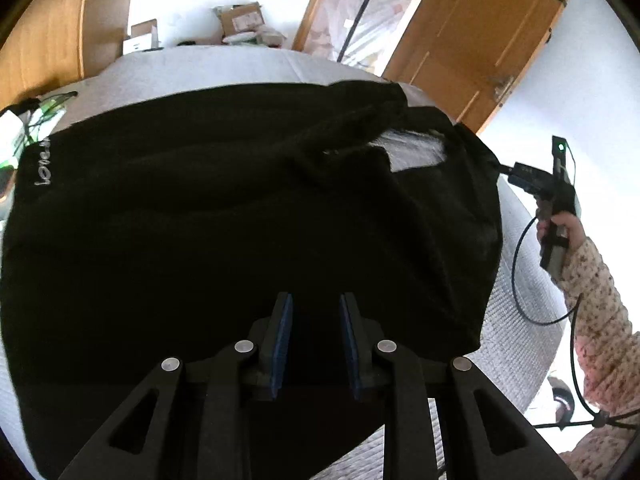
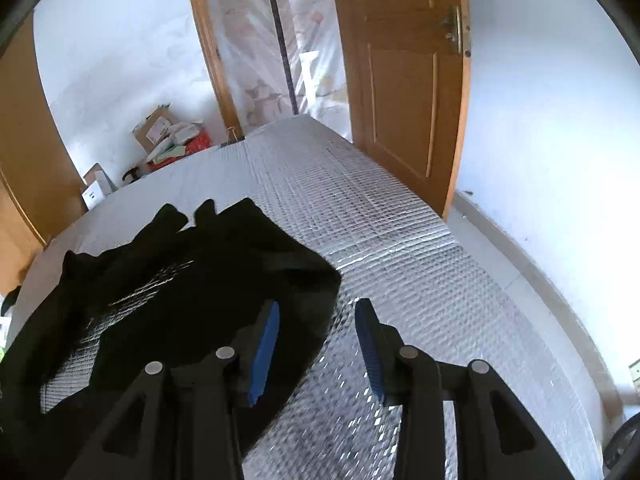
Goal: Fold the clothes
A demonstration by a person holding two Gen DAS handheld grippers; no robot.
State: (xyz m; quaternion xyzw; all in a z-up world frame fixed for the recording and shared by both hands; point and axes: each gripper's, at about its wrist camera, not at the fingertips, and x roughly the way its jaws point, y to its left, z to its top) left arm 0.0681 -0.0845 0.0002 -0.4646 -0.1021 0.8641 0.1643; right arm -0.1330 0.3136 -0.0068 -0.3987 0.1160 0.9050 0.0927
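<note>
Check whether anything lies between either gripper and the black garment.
Nothing visible does. The left gripper hangs open directly over the black garment. The right gripper is open above the garment's edge and the silver mat, with only air between.

White plaster walls [image 2: 540, 128], open brown wooden door [image 2: 404, 92] upper right, cardboard boxes [image 2: 160, 130] in corner, daylight thru plastic-sheeted doorway [image 2: 280, 40].
</note>
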